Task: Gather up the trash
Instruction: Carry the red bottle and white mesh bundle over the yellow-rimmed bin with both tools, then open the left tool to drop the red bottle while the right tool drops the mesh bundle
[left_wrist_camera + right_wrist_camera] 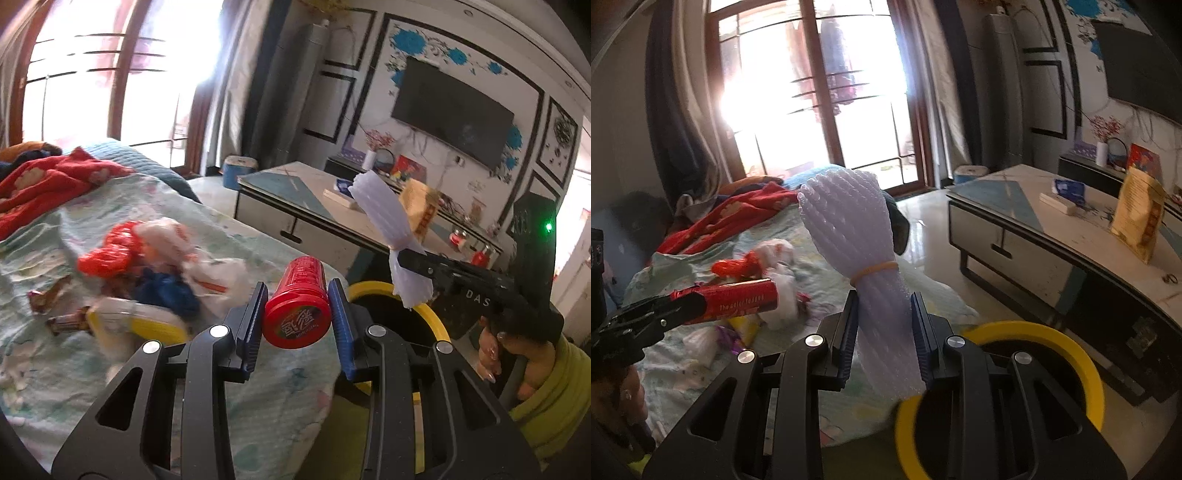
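Observation:
My left gripper (pixel 297 295) is shut on a red can (pixel 298 302), held above the bed edge; the can also shows in the right wrist view (pixel 738 301). My right gripper (pixel 884 314) is shut on a white foam net bundle (pixel 857 236) tied with a rubber band, above a yellow-rimmed bin (pixel 1071 354). In the left wrist view the bundle (pixel 384 218) hangs over the bin (pixel 436 314). More trash lies on the bed: plastic bags (pixel 155 243), wrappers (pixel 62 321) and a yellow-lidded tub (pixel 147 325).
The bed (pixel 221 369) with a pale sheet and a red blanket (pixel 48 181) is on the left. A low glass-topped table (pixel 1052 229) carrying a gold bag (pixel 1141 218) stands right of the bin. A wall TV (pixel 450 110) is behind.

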{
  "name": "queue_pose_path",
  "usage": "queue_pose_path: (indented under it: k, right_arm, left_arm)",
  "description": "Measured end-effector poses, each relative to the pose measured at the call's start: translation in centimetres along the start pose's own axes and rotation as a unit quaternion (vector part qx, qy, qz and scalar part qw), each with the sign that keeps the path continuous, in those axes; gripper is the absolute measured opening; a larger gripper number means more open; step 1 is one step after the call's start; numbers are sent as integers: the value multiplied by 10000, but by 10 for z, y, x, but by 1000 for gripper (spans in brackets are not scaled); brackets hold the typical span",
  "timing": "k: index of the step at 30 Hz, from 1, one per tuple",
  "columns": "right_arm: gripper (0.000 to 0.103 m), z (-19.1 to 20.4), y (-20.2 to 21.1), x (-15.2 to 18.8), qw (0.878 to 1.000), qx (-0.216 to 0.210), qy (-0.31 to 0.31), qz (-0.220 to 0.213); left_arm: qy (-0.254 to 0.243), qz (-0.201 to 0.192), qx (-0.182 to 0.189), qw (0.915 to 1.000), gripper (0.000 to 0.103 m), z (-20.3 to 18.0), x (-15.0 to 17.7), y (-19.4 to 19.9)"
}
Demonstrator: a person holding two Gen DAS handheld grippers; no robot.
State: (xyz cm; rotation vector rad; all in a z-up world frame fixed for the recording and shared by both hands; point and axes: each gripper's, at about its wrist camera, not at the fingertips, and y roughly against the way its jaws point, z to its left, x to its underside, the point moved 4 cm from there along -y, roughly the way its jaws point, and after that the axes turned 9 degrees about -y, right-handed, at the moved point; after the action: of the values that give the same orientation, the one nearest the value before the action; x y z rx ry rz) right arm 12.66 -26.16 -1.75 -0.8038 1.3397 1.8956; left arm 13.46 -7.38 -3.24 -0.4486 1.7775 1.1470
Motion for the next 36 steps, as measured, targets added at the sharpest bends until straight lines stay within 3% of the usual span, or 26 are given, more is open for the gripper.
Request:
queue_pose_path:
  k: [13, 27, 29, 33, 36]
  right_arm:
    - [28, -71, 12, 15, 9970, 567, -493, 173]
    - [32, -133, 1, 44, 9843, 966, -1240, 806]
    - [33, -141, 0, 45, 9824, 1019, -1330, 827]
    - [52, -157, 1, 46, 9784, 1051, -1591, 796]
    - [55, -166, 3, 44, 9759, 1099, -1729, 751]
  left_arm:
    - [-421, 394, 492, 9971, 27, -56, 9, -53]
    - [-524, 1123, 964, 9876, 27, -88, 32, -120]
    - [-511, 1199, 1033, 9861, 27, -92, 32, -130]
    - [-576, 1269, 1152, 9835, 27, -106, 31, -144]
    - [-664, 1214, 1198, 9831, 40, -112, 30, -145]
